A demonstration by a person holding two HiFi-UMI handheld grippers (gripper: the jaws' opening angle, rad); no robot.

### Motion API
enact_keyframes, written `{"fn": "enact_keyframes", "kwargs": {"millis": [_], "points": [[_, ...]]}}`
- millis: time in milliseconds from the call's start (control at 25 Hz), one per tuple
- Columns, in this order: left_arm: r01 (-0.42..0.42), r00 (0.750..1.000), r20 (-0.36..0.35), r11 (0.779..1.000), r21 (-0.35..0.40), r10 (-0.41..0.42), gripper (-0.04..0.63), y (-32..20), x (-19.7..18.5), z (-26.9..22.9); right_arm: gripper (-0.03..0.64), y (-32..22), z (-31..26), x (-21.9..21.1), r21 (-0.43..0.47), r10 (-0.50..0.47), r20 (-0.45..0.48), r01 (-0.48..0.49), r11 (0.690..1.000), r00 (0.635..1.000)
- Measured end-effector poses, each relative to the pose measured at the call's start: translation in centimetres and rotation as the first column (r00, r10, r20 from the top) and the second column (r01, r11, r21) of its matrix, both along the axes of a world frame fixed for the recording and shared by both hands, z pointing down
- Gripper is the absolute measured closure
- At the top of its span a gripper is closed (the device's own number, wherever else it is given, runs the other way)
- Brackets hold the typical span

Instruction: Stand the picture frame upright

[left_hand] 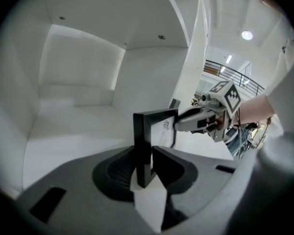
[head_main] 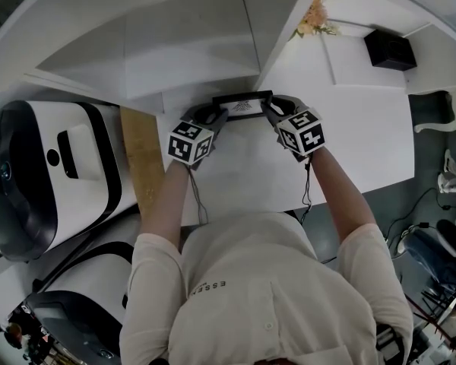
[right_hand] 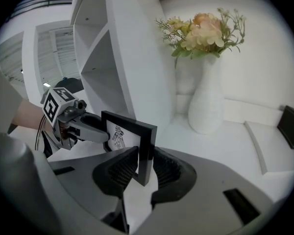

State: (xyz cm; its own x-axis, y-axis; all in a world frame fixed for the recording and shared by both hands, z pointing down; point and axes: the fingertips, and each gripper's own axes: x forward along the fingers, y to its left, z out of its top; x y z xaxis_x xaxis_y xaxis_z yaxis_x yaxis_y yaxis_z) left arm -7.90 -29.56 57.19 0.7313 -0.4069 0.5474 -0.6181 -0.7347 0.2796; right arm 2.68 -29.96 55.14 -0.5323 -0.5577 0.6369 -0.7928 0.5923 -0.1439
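Note:
A small black picture frame [head_main: 243,105] with a white print stands upright on the white shelf surface [head_main: 349,143], held at both ends. My left gripper [head_main: 213,114] is shut on its left edge, and in the left gripper view the frame [left_hand: 143,141] sits pinched between the dark pads [left_hand: 169,168]. My right gripper [head_main: 274,108] is shut on the right edge, and in the right gripper view that edge [right_hand: 146,151] stands between the ribbed pads [right_hand: 120,173]. Each gripper view also shows the other gripper across the frame.
A white vase of flowers [right_hand: 206,102] stands just right of the frame, with its blooms [head_main: 315,17] by a white shelf partition. A black box [head_main: 390,49] sits at the far right. A wooden board [head_main: 140,154] and white machines [head_main: 53,173] lie to the left.

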Motion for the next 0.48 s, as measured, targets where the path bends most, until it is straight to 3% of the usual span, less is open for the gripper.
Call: {"fn": "enact_keyframes", "kwargs": {"millis": [320,480], "points": [[0.029,0.998,0.05,0.997,0.076,-0.033,0.502,-1.1,-0.6,-0.5,0.526,-0.7,-0.5,-0.5,0.067,-0.005,-0.017,0.006,0.998,1.0],[0.031,0.997,0.061,0.994,0.107,-0.037,0.502,-1.5,-1.0,-0.5,0.526,-1.2,-0.4,-0.7,0.052,0.019,-0.007,-0.019,0.998,1.0]]}}
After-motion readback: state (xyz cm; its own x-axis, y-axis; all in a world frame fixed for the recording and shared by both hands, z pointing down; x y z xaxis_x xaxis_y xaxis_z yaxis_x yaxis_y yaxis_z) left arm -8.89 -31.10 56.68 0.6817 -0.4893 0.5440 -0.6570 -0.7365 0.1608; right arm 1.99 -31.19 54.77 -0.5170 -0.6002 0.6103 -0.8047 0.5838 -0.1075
